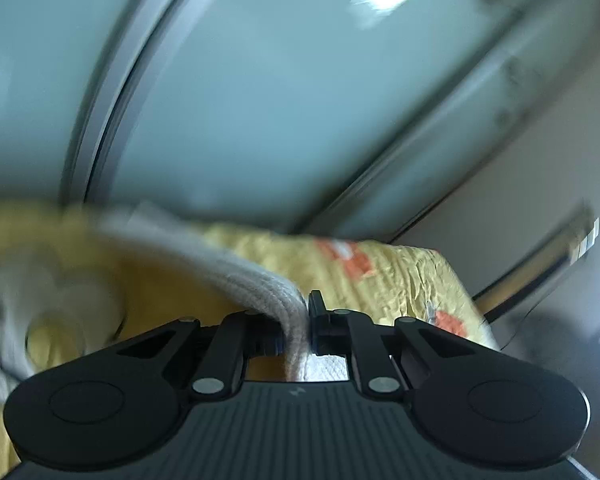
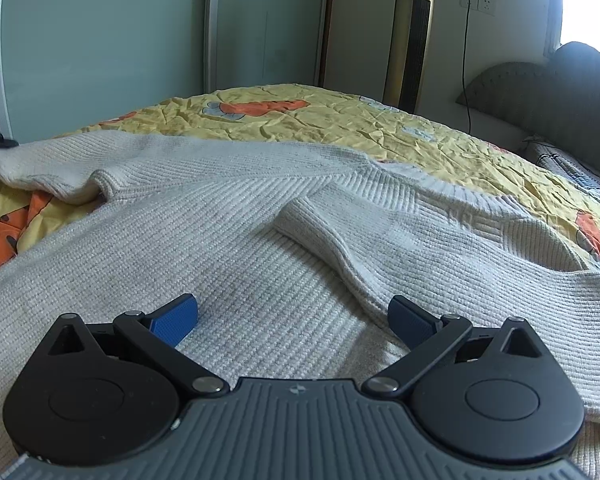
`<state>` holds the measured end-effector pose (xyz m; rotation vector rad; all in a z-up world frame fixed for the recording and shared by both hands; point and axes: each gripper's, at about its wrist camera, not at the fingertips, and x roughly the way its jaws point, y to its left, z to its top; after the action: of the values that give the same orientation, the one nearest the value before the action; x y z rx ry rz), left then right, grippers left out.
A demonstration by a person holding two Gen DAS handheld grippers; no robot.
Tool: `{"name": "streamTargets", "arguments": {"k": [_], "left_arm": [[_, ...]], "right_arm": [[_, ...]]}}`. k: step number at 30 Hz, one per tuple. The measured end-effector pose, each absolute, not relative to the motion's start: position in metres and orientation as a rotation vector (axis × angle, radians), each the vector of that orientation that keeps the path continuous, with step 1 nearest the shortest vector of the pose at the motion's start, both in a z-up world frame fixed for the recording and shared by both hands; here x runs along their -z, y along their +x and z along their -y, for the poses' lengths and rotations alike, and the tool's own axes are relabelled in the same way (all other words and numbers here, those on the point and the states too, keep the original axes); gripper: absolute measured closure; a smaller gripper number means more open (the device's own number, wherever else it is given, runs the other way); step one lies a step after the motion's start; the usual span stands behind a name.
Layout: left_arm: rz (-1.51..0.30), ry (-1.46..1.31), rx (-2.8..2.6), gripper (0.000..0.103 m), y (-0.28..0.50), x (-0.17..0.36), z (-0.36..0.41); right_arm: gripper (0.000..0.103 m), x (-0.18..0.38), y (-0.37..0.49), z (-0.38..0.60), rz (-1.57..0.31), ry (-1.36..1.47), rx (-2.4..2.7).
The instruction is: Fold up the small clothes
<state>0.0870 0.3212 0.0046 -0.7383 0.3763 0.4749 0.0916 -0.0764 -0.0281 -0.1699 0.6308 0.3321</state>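
Left wrist view: blurred, with the left claw [image 1: 304,320] clamped tight on a bunched edge of the cream knit sweater [image 1: 236,268].
Left claw grip: the jaws pinch the ribbed fabric between them, and the cloth trails off to the left in a thick fold.
Behind it: yellow bedspread [image 1: 400,276] with orange patches, and pale green sliding doors [image 1: 260,92] filling the upper part.
Right wrist view: sharp, with the right claw [image 2: 294,320] spread wide and low over the sweater [image 2: 260,248], nothing between its blue pads [image 2: 176,318].
Sweater position: laid across the bed, covering most of the near part of the bedspread [image 2: 340,120]; one sleeve [image 2: 340,248] lies folded inward over the body, its cuff near the middle.
Far left edge: a corner of the sweater is lifted off the bed, just at the frame's border.
Room: a tall gold tower fan [image 2: 414,36] stands by the wall, a dark cord [image 2: 465,64] runs down from a socket, and a grey headboard [image 2: 560,92] sits to the right.
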Motion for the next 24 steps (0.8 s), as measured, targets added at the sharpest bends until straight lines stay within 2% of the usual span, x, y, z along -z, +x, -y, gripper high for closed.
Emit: {"name": "streamTargets", "arguments": {"k": [4, 7, 11, 16, 19, 20, 21, 22, 23, 24], "left_arm": [[-0.342, -0.363, -0.368, 0.091, 0.110, -0.041, -0.250], [-0.340, -0.193, -0.203, 0.091, 0.119, -0.053, -0.192], [-0.397, -0.044, 0.044, 0.091, 0.121, -0.047, -0.114], [-0.516, 0.169, 0.290, 0.089, 0.110, -0.009, -0.037], [-0.538, 0.335, 0.314, 0.075, 0.091, 0.012, -0.011], [-0.538, 0.369, 0.322, 0.065, 0.086, 0.017, -0.006], [-0.532, 0.387, 0.333, 0.047, 0.076, 0.017, -0.010], [-0.521, 0.394, 0.343, 0.037, 0.071, 0.017, -0.011], [-0.504, 0.397, 0.344, 0.022, 0.067, 0.015, -0.014], [-0.478, 0.399, 0.338, 0.018, 0.065, 0.011, -0.021]], "right_arm": [[0.001, 0.023, 0.089, 0.088, -0.595, -0.104, -0.271], [0.001, 0.016, 0.089, 0.112, -0.574, 0.046, -0.224], [0.001, 0.011, 0.090, 0.153, -0.550, 0.286, -0.174], [0.002, 0.020, 0.090, 0.201, -0.550, 0.499, -0.087], [0.002, 0.028, 0.088, 0.214, -0.540, 0.588, -0.106], [0.001, 0.028, 0.088, 0.215, -0.539, 0.589, -0.108], [0.001, 0.029, 0.088, 0.214, -0.539, 0.582, -0.109], [0.001, 0.029, 0.088, 0.213, -0.538, 0.574, -0.113], [0.001, 0.029, 0.089, 0.212, -0.538, 0.570, -0.123], [0.001, 0.029, 0.088, 0.212, -0.538, 0.573, -0.142]]}}
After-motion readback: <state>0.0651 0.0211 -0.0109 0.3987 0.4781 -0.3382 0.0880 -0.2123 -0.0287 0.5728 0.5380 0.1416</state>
